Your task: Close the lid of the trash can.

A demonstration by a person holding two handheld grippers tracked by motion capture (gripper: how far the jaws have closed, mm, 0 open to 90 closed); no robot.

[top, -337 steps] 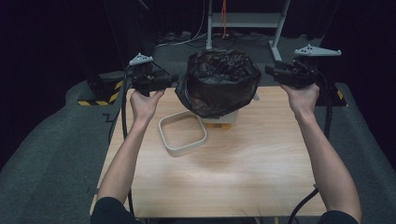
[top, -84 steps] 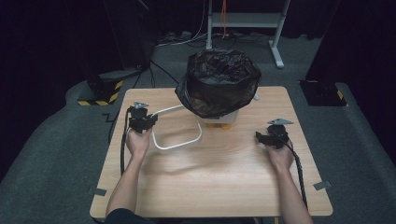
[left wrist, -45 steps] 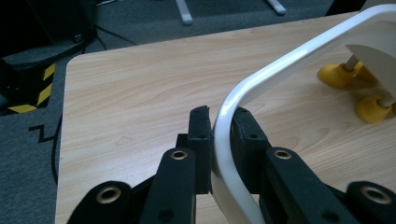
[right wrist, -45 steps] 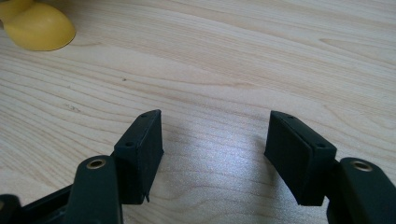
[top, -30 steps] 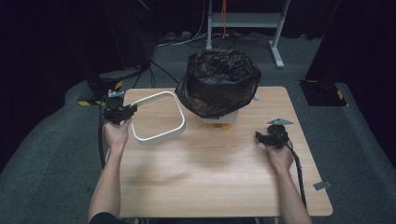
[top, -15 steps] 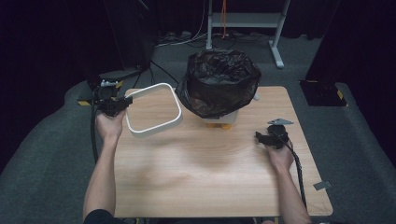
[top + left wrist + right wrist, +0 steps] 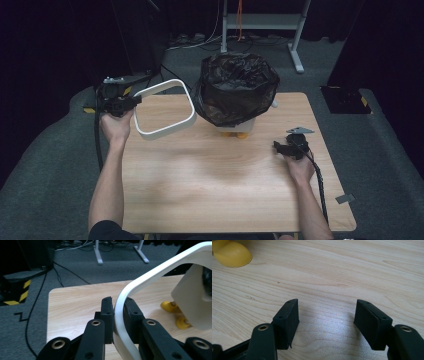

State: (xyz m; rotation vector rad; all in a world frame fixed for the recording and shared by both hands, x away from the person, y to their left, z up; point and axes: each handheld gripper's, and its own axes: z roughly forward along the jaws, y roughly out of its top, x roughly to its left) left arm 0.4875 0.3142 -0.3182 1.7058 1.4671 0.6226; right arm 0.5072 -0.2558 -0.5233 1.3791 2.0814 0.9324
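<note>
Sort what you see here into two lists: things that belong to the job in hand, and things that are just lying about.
In the job:
- white frame, clamped in the left gripper
- bin lined with a black bag

Lying about:
- yellow pieces under the bin
- right gripper, jaws open and idle on the table
- yellow-and-black box on the floor

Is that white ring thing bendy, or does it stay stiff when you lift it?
Probably stiff: the white ring keeps its rounded-square shape though the left tool pinches just one edge. Likely light, since one hand holds it up. Its smooth surface looks glossy, so it might slip.
</note>
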